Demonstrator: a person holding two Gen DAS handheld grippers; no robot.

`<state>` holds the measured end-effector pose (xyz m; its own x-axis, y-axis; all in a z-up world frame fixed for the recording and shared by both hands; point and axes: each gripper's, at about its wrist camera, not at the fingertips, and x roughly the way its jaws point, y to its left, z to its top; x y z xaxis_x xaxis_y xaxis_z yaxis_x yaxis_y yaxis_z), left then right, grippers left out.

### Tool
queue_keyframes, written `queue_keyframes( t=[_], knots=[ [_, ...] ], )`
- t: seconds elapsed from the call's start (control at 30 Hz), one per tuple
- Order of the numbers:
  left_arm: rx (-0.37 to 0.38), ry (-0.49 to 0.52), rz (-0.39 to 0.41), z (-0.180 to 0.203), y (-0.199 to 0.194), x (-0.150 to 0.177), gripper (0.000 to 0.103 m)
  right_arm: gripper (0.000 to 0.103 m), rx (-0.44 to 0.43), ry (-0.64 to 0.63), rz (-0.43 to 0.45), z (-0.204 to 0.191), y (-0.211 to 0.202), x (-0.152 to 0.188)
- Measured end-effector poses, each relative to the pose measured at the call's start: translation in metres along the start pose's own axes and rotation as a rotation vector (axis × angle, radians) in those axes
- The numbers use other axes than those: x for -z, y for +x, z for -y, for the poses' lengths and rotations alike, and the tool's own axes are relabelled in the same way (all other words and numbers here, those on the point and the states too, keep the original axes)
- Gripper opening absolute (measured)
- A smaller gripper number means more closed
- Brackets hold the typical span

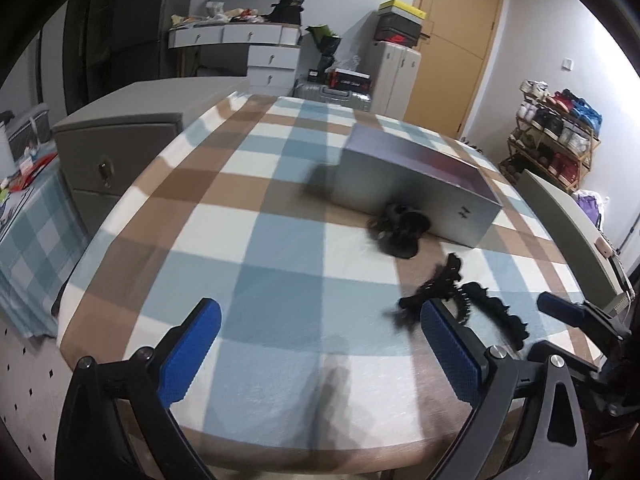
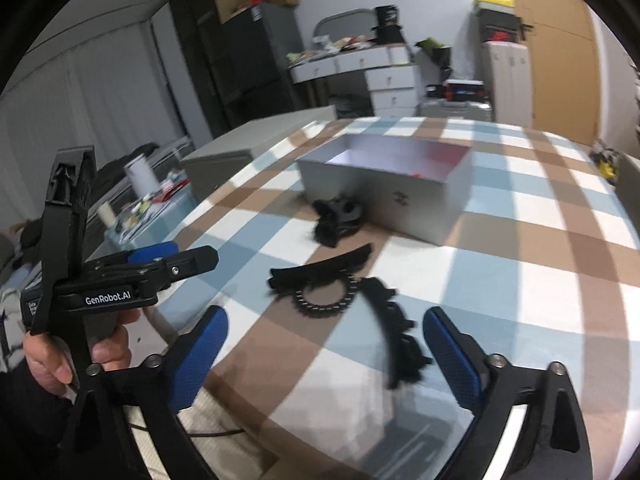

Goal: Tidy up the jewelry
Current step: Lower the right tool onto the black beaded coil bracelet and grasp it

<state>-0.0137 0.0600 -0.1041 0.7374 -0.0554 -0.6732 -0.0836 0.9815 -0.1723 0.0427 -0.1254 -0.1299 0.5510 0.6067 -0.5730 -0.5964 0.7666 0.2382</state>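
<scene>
**A:** Where do your two grippers stand?

**B:** Your left gripper [image 1: 320,350] hangs over the near part of the blue, brown and white checked tablecloth [image 1: 248,248], its blue-padded fingers [image 1: 192,348] spread wide with only cloth between them. Your right gripper [image 2: 326,354] is spread too, nothing pinched; the near end of the black scalloped lace headband [image 2: 396,328] lies between its fingers, but the pads do not press on it.

**A:** And the jewelry?

**B:** All of it lies on the cloth. The lace headband curves from near right toward the middle. Just beyond it is the black beaded bracelet ring [image 2: 326,300], touching the flat black fabric barrette [image 2: 320,268], which stretches left to right. Farther off, a dark bundle of black hair ties [image 2: 340,216] rests right against the near wall of the open grey cardboard box [image 2: 384,192].

**A:** Is anything in the box?

**B:** You can see a pale floor and a reddish tint at its right end; more I cannot tell. Your hand [image 2: 72,356] grips the left gripper's handle at the near left.
</scene>
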Motion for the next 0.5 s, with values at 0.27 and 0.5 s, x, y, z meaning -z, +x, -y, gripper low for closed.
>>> queue_keyframes(
  t=[0.27, 0.5],
  knots=[
    [-0.016, -0.023, -0.002, -0.016, -0.003, 0.003, 0.098, 0.073, -0.034, 0.004, -0.117, -0.009, 0.038, -0.005],
    [0.006, -0.042, -0.022, -0.021, 0.003, 0.004, 0.098, 0.073, 0.026, -0.005, -0.152, -0.008, 0.052, -0.011]
  ],
)
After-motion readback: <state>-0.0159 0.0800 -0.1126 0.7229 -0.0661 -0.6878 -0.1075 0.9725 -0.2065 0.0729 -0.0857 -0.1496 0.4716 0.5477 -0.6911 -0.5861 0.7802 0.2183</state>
